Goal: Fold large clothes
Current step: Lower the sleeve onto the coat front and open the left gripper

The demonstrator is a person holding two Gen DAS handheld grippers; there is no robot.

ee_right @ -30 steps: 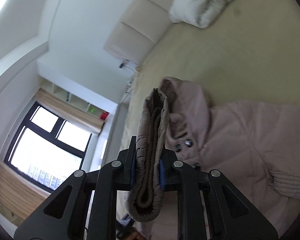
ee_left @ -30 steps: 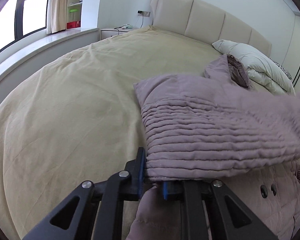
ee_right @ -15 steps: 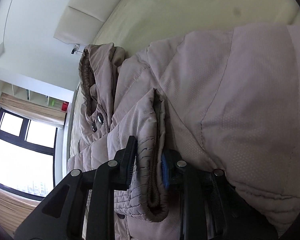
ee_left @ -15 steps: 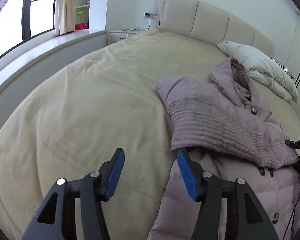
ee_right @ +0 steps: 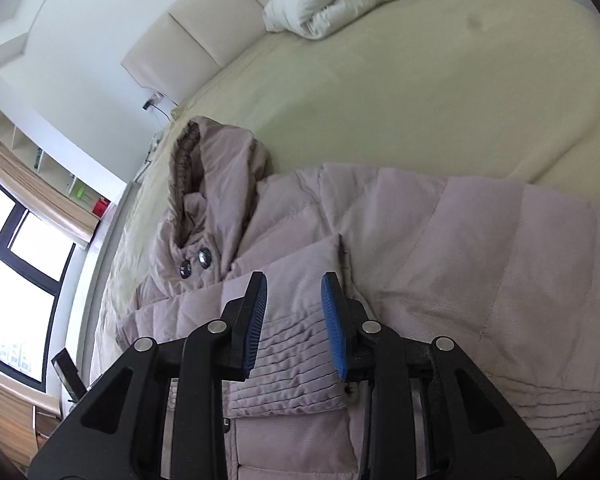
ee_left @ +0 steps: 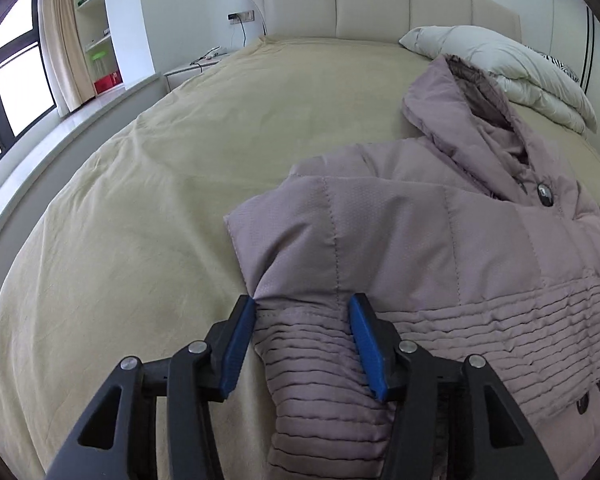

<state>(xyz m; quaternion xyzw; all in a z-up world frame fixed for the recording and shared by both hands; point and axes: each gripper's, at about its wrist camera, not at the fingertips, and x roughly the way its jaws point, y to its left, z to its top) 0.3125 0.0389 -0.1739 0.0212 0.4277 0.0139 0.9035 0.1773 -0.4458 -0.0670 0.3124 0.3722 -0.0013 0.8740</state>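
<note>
A mauve padded hooded jacket lies on the beige bed, hood toward the headboard, with both sleeves folded across its front. My left gripper is open, its blue pads on either side of the jacket's left folded edge at the ribbed waist. In the right wrist view the jacket fills the lower half. My right gripper is open over the folded sleeve cuff, which lies flat on the jacket's front.
A white duvet and pillow lie at the head of the bed by the padded headboard. A bedside table, a window ledge and shelves stand to the left. Bare beige bedcover stretches left of the jacket.
Both grippers let go of the sleeves, which now lie folded on the jacket's front. The left gripper then moved in at the jacket's left edge. The right opened and rose above the cuff.
</note>
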